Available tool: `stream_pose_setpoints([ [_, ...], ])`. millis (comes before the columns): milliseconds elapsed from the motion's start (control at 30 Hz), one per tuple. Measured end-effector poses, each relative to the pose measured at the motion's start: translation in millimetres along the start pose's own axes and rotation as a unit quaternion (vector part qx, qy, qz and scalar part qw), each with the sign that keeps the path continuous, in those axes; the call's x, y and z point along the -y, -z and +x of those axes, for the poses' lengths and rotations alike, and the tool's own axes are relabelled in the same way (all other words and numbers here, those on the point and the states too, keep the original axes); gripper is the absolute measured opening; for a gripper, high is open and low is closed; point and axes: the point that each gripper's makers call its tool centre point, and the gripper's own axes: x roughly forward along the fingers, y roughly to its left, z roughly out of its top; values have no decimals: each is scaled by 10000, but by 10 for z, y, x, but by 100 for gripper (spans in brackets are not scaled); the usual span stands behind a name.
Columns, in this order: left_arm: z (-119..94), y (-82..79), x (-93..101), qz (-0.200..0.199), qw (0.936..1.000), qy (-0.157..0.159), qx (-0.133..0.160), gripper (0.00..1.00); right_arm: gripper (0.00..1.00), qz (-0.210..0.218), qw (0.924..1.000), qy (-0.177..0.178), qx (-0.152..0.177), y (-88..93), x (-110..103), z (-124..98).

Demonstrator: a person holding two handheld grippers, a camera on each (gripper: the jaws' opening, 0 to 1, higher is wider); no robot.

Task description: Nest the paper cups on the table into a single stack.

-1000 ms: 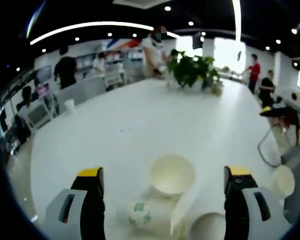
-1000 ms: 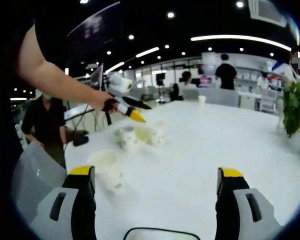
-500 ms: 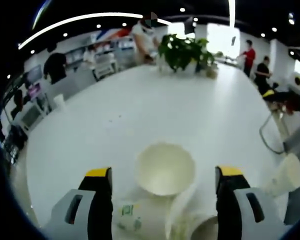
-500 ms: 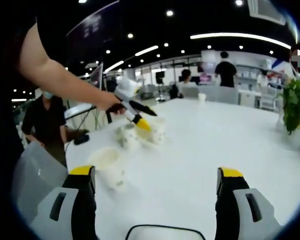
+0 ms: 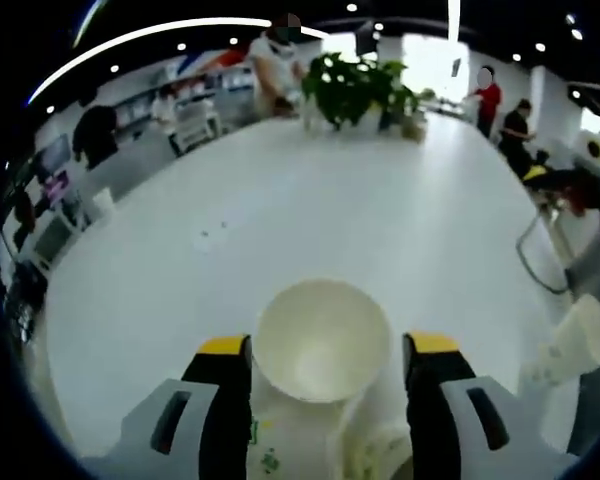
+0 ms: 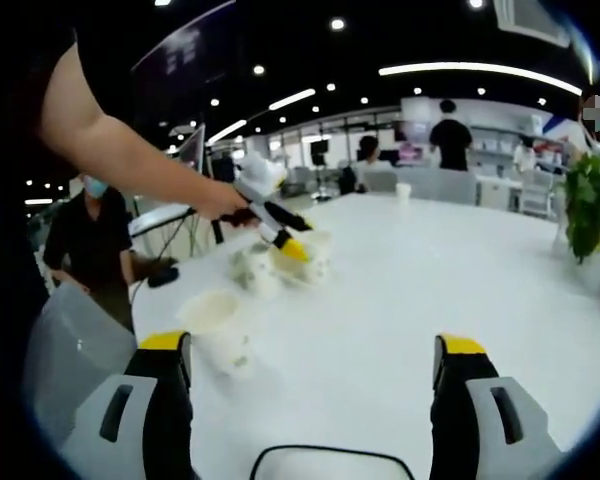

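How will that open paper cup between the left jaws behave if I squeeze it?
The paper cup looks thin-walled and empty, so it probably dents easily. Being light, it may skid on the smooth white table. The left gripper straddles its rim, apparently not clamped.

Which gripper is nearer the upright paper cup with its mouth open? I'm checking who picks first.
Left. The left gripper has its jaws on either side of the upright cup, close to its rim. The right gripper is open over bare table, well away from the cups.

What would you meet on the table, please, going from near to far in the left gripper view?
Left claw → upright paper cup between its jaws → bare white table → potted plant at the far edge.
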Motion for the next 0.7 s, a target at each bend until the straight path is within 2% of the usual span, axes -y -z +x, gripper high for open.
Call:
stream_pose_setpoints([
  [100, 6, 4, -22, -17, 10000, -67, 4, 51, 99, -6, 10000, -4, 0, 0, -3, 4],
  [200, 7, -8, -38, -13, 10000, -89, 36, 49, 99, -2, 10000, -5, -4, 10, -8, 5],
  [700, -9, 18, 33, 181, 9998, 15, 19, 48, 99, -40, 10000, -31, -32, 55, -62, -7],
])
